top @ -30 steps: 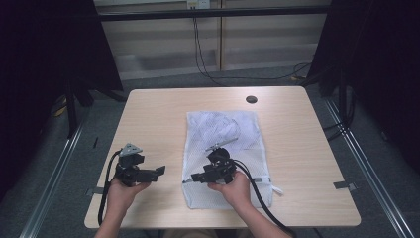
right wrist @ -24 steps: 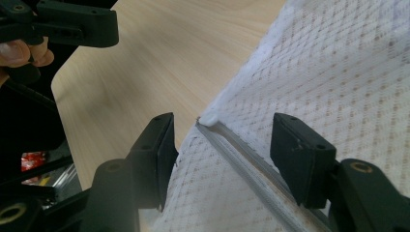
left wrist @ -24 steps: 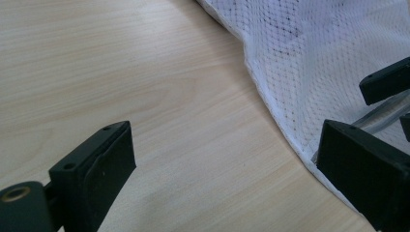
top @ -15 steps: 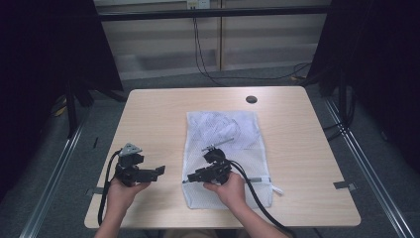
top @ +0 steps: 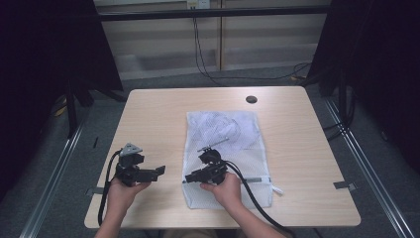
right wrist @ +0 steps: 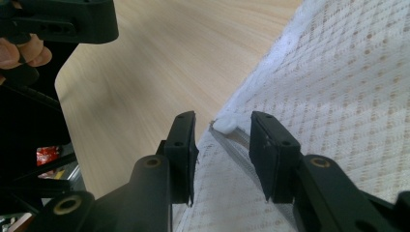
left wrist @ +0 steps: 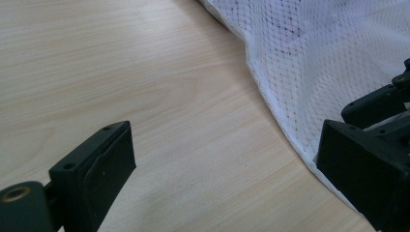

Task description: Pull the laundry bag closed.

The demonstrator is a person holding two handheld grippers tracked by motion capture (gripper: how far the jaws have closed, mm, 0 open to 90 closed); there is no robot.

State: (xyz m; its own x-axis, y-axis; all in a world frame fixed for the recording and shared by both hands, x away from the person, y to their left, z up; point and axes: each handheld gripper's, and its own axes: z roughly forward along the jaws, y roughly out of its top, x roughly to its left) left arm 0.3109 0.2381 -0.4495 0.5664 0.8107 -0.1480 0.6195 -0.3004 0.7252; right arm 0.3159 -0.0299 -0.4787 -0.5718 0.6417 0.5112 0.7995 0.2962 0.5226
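A white mesh bag lies flat in the middle of the wooden table, and something pale shows inside its far half. My right gripper is at the bag's left edge, near its zipper. In the right gripper view its jaws have just been closing. The white zipper end lies between them, and a gap remains on each side, so the gripper is open. My left gripper hovers open over bare wood to the left of the bag. In its own view the left gripper has the bag's edge to its right.
A round dark cable hole sits at the table's far edge. Black cables trail from both grippers off the near edge. Dark curtains and metal floor rails flank the table. The table's left part is bare wood.
The right gripper has edged slightly left to the bag's left edge. The left hand and the bag have stayed where they were.
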